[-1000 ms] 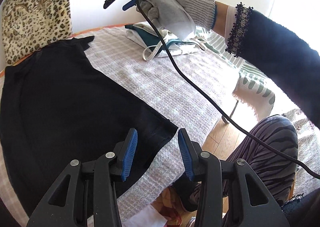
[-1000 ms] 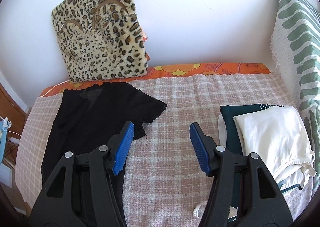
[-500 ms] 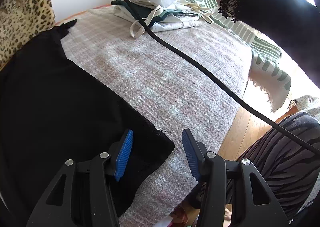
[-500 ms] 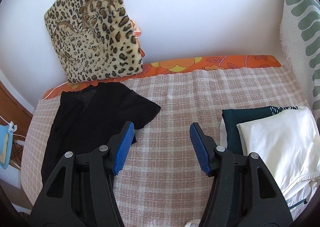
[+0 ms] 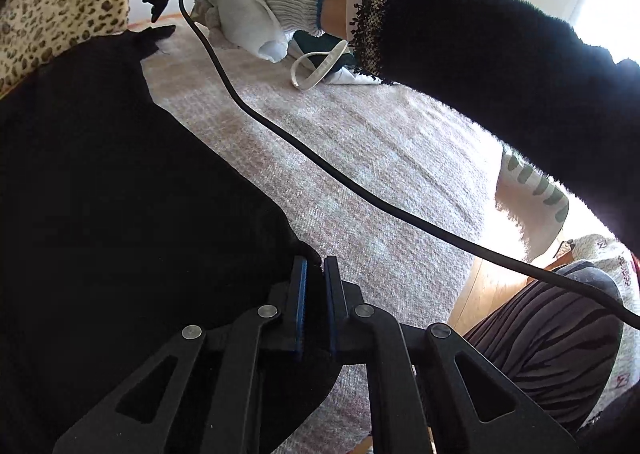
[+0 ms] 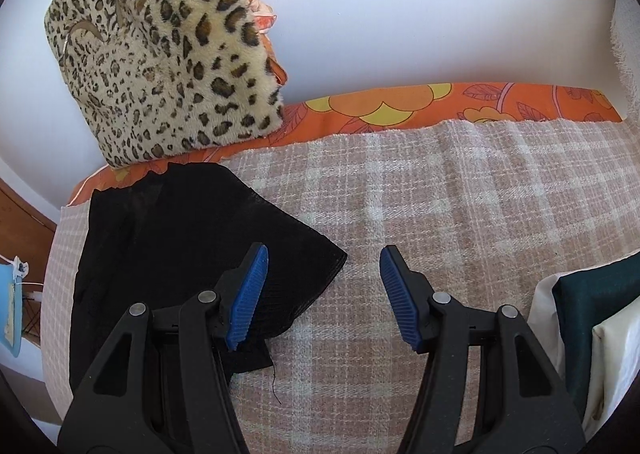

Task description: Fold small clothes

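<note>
The black garment [image 5: 120, 194] lies spread on the checked blanket [image 5: 380, 158], its far edge near the leopard cushion [image 6: 160, 50]. The left gripper [image 5: 315, 274] is clenched on the garment's near corner. The right gripper [image 6: 323, 274] hangs released over the blanket beside the garment's sleeve [image 6: 288, 266]. Folded clothes [image 6: 592, 318] lie further right.

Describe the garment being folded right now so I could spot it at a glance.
Start at the checked pink blanket spread over the bed. On its left part, just below the leopard-print cushion, lies a black garment spread flat. It is the only black, unfolded piece; the dark green and white clothes at the right edge are already folded in a pile.
</note>
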A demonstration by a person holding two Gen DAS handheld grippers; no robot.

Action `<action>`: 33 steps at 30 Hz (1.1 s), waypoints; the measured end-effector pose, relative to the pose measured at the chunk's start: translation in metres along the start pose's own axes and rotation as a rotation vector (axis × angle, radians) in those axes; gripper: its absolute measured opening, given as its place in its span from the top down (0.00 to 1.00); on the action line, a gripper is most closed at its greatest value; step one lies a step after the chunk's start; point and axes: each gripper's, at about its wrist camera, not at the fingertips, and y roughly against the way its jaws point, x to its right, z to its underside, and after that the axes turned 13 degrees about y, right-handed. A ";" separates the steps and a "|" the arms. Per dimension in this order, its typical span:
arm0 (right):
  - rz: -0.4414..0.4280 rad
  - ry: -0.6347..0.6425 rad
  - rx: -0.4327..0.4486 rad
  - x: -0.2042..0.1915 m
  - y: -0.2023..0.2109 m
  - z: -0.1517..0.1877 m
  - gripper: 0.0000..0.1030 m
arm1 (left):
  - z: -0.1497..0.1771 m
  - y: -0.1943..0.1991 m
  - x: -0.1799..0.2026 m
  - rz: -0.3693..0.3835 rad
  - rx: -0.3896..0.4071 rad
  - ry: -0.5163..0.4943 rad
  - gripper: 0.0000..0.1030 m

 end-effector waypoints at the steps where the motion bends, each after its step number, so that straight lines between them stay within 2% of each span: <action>1: 0.005 0.000 -0.007 0.000 -0.006 0.000 0.41 | 0.000 0.001 -0.003 0.012 -0.001 0.019 0.94; 8: 0.030 0.036 0.007 -0.010 -0.025 0.000 0.42 | -0.001 0.009 -0.012 0.048 0.020 0.088 0.95; 10: 0.031 0.067 0.003 -0.019 -0.027 -0.002 0.62 | 0.000 0.013 -0.014 0.061 0.039 0.101 0.95; 11: 0.028 0.082 -0.003 -0.023 -0.028 -0.003 0.82 | 0.001 0.016 -0.015 0.066 0.049 0.112 0.95; 12: 0.029 0.091 -0.008 -0.026 -0.029 -0.005 0.91 | 0.001 0.018 -0.016 0.069 0.061 0.127 0.95; 18: 0.040 0.113 0.037 -0.040 -0.010 -0.019 0.96 | 0.008 0.036 -0.033 0.087 0.134 0.222 0.95; 33: 0.075 0.187 0.074 -0.104 0.013 -0.050 0.97 | 0.028 0.066 -0.060 0.070 0.192 0.276 0.95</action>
